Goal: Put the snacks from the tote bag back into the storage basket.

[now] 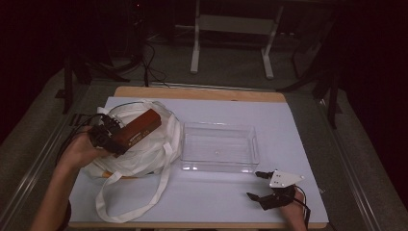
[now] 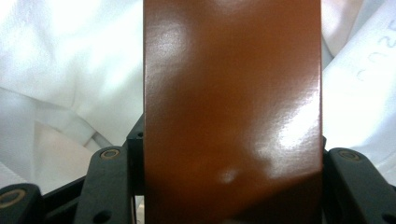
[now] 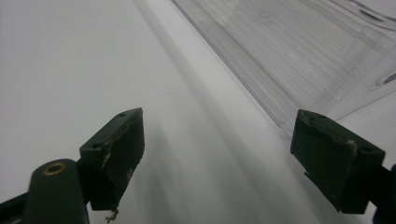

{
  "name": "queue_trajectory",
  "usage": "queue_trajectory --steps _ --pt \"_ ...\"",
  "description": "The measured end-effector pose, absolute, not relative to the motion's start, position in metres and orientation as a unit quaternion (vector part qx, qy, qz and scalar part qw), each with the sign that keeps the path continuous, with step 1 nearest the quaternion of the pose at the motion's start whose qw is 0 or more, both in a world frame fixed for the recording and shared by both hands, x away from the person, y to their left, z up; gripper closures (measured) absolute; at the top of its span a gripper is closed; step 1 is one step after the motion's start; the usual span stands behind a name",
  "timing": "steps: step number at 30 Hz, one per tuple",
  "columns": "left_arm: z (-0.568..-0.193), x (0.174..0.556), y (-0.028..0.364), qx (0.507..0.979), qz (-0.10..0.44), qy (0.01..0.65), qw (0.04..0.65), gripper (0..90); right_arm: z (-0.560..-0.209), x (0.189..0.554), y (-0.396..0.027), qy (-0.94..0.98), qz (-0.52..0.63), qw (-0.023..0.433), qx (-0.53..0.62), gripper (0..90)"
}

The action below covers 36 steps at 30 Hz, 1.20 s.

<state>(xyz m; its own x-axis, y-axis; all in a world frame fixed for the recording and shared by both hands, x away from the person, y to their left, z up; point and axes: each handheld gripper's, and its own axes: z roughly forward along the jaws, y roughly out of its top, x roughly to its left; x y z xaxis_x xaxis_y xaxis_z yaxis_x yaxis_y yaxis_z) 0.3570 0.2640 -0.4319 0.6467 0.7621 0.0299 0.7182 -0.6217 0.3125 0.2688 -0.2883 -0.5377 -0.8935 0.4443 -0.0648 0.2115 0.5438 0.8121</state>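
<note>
Up at the left of the high view, the left gripper (image 1: 107, 134) has its jaws pinching one end of a brown box (image 1: 137, 130), which is held above a crumpled white cloth bag (image 1: 149, 147). The box slants up and away from the hand (image 1: 79, 150), its far end over the middle of the bag. In the left gripper view the glossy brown face (image 2: 232, 112) rises between the two black jaws, with white cloth on both sides behind it.

The bag lies on the left part of the white-covered tabletop (image 1: 288, 125), its long handle (image 1: 127, 204) looping down close to the near edge. Just beside the bag's right side stands a clear plastic tray (image 1: 219, 147), rectangular and nothing in it, roughly mid-tabletop; whether bag and tray touch I cannot tell.

The right gripper (image 1: 260, 185) sits low near the tabletop's near right corner, jaws spread wide, holding nothing, just in front of the tray's near right corner. In the right gripper view, its jaws stand apart over bare white surface, and the tray's wall (image 3: 280, 60) runs diagonally across the upper right.

Open white surface lies behind the tray, to its right, and along the near edge between the bag handle and the right gripper.
</note>
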Motion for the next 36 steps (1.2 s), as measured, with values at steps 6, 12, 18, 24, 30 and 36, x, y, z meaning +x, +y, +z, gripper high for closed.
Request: queue_trajectory --steps 6,12,18,24,30,36 --pt "-0.425 0.356 0.265 0.896 0.084 0.410 0.147 43.7 -0.538 0.269 -0.288 0.868 0.439 0.133 0.189 17.5" --pt "-0.420 0.354 0.266 0.897 0.091 0.405 0.152 43.7 -0.538 0.269 -0.288 0.868 0.439 0.133 0.189 17.5" --pt "-0.414 0.352 0.267 0.897 0.098 0.401 0.154 43.7 -0.538 0.269 -0.288 0.868 0.439 0.133 0.189 17.5" --pt "-0.409 0.351 0.268 0.897 0.103 0.397 0.163 43.7 -0.538 0.269 -0.288 0.868 0.439 0.133 0.189 17.5" --pt "-0.403 0.350 0.267 0.897 0.111 0.392 0.168 43.7 -0.538 0.269 -0.288 0.868 0.439 0.133 0.189 17.5" --pt "-0.398 0.349 0.266 0.897 0.121 0.389 0.175 43.8 -0.538 0.269 -0.288 0.868 0.439 0.133 0.188 17.6"
